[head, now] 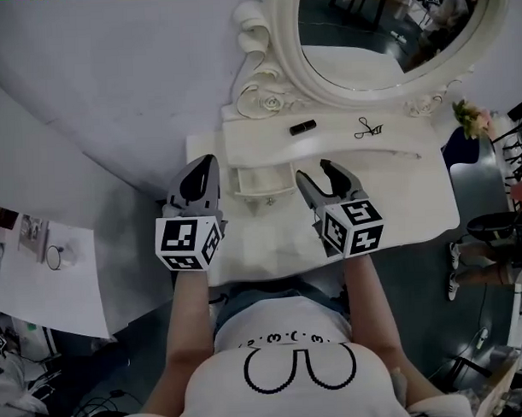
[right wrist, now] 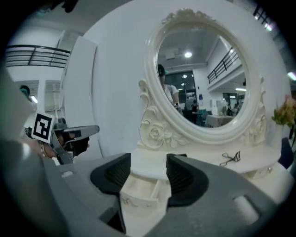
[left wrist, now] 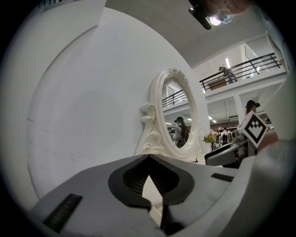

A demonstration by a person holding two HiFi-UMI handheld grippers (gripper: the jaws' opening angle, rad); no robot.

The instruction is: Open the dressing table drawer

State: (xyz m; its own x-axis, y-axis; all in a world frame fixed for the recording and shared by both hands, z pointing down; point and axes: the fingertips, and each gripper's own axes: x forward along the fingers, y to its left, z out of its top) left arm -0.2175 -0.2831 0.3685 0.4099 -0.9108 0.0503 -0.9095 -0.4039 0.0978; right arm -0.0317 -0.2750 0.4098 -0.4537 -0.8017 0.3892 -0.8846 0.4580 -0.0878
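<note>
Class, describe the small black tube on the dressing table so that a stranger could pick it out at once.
Find the big oval mirror in its carved white frame. On the narrow white shelf below it lie two small things. The black tube is the left one, a short solid dark bar, unlike the thin wiry scissor-like tool to its right.

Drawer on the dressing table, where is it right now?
In the head view the drawer stands pulled out below the mirror, between the left tongs and the right tongs.
</note>
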